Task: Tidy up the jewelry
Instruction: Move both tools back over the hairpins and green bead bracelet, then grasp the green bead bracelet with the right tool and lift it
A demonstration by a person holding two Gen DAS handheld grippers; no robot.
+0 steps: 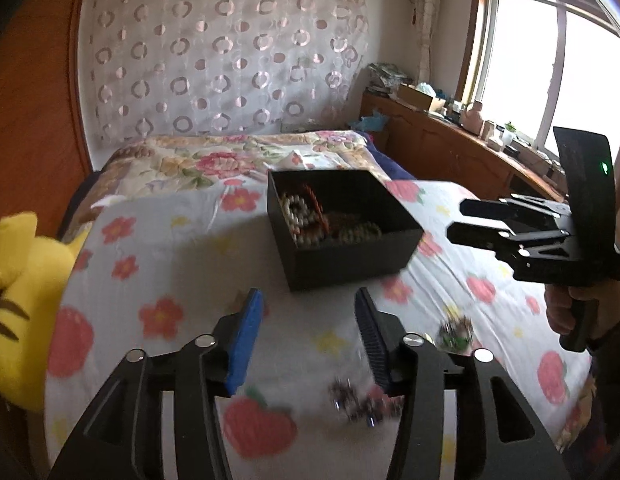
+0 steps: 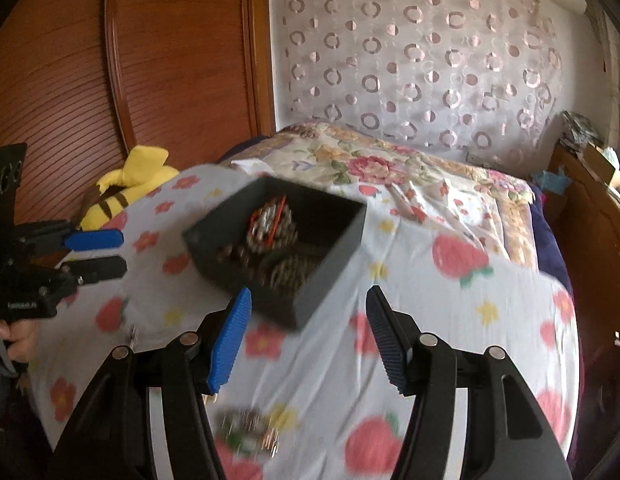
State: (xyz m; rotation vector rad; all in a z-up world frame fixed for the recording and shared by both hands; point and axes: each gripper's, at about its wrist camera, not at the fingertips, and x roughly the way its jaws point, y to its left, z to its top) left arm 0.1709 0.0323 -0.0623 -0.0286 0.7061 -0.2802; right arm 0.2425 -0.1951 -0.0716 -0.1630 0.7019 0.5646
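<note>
A black open box (image 1: 349,264) sits on the flowered bedsheet and holds several bead bracelets (image 1: 306,216). My left gripper (image 1: 308,294) hangs over the sheet just short of the box, open with nothing between its pads. A dark beaded piece (image 1: 361,400) lies on the sheet below its right finger, and a green beaded piece (image 1: 453,332) lies further right. My right gripper (image 2: 308,294) is open and empty in front of the box (image 2: 329,276), with a blurred green and silver piece (image 2: 246,432) below it. Each gripper shows in the other's view, the right gripper (image 1: 455,219) and the left gripper (image 2: 122,252).
A yellow striped plush toy (image 1: 18,288) lies at the bed's left edge beside a wooden wardrobe (image 2: 170,60). A folded floral quilt (image 1: 230,160) lies behind the box. A wooden cabinet (image 1: 449,148) with clutter runs under the window at right. A hand (image 1: 565,312) holds the right gripper's handle.
</note>
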